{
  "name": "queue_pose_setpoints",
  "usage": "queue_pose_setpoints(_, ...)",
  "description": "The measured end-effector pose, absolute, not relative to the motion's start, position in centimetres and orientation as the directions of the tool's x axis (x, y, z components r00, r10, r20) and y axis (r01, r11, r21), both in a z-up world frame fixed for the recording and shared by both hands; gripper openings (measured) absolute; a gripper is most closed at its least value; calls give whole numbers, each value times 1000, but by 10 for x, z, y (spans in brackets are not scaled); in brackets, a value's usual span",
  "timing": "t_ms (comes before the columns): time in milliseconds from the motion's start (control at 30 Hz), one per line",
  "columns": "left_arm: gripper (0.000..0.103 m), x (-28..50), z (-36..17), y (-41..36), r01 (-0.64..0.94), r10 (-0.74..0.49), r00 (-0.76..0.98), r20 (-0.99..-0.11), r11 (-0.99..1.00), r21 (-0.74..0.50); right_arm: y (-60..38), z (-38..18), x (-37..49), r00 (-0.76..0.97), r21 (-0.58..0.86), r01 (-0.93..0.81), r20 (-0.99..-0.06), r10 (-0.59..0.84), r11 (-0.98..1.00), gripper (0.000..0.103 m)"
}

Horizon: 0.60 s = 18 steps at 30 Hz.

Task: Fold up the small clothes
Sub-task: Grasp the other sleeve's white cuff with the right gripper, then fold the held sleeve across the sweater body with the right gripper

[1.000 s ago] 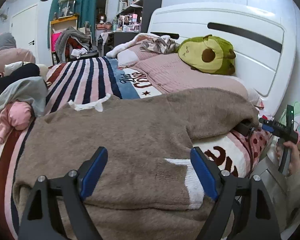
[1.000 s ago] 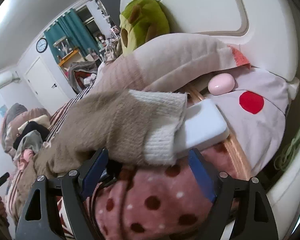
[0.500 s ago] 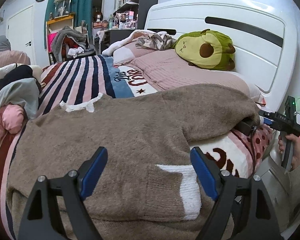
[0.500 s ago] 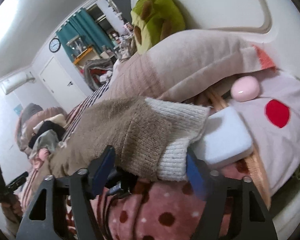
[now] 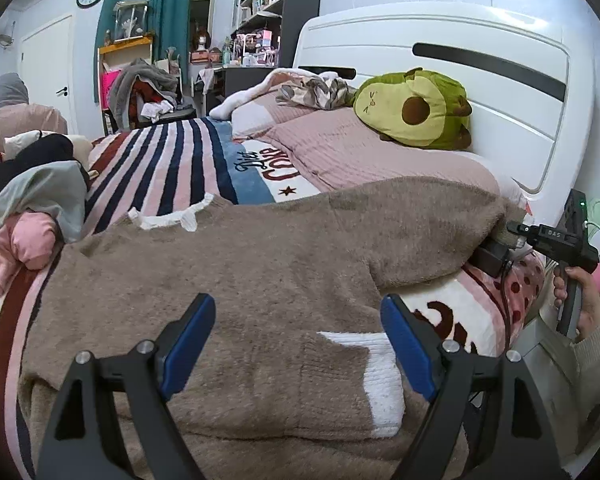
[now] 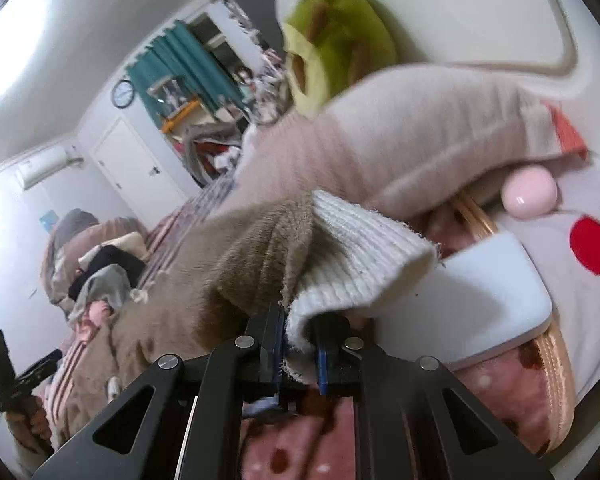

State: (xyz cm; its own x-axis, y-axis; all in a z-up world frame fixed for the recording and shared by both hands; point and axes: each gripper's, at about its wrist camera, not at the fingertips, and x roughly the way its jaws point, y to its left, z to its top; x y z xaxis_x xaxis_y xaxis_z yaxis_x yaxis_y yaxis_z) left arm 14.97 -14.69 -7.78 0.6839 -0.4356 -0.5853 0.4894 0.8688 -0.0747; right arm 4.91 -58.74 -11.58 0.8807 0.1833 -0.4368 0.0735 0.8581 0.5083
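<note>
**A:** What does the left wrist view give?

**B:** A fuzzy taupe-brown knitted sweater [image 5: 260, 264] with white ribbed trim lies spread flat across the bed, over a striped red, pink and navy fleece blanket [image 5: 156, 168]. The left gripper [image 5: 296, 336] hangs just above the sweater's near part, its blue-padded jaws wide apart and pressing on nothing; a white cuff [image 5: 380, 380] lies below the right-hand jaw.

**A:** And further off?

**B:** One sleeve runs out to the right edge of the bed, where the right gripper [image 5: 514, 229] meets its tip, held by a hand [image 5: 580, 300] in a cream sleeve. Behind the sweater lie a dusty-pink ribbed pillow [image 5: 372, 156] and a green avocado-shaped plush toy [image 5: 416, 108] against the white headboard [image 5: 500, 80]. A heap of grey, black and pink clothes [image 5: 32, 200] sits at the left.

**A:** The right wrist view?

**B:** It is somewhat blurred. The right gripper [image 6: 298, 354] is clamped on the white ribbed cuff [image 6: 364, 256] of the sweater's sleeve; the cuff edge is pinched between the blue pads and the fabric bunches up above them. Just right of the cuff lies a flat pale-blue rectangular block [image 6: 492, 300], with a small round pink object [image 6: 530, 194] beyond it. At lower left, the other hand [image 6: 24, 420] holds the left gripper's handle.
</note>
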Motion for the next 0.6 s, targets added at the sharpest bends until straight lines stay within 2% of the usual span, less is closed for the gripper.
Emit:
queue_pose_setpoints(267, 82, 134, -65, -121, 475, -455, 710, -537, 873, -110, -525, -62, 46, 892, 406, -113, -361, 272, 907, 7)
queue_pose_setpoints(600, 82, 106, -51, -68, 438, -435, 760, -482, 892, -113, -404, -43, 73, 797, 318, -364, -380, 470, 875, 6)
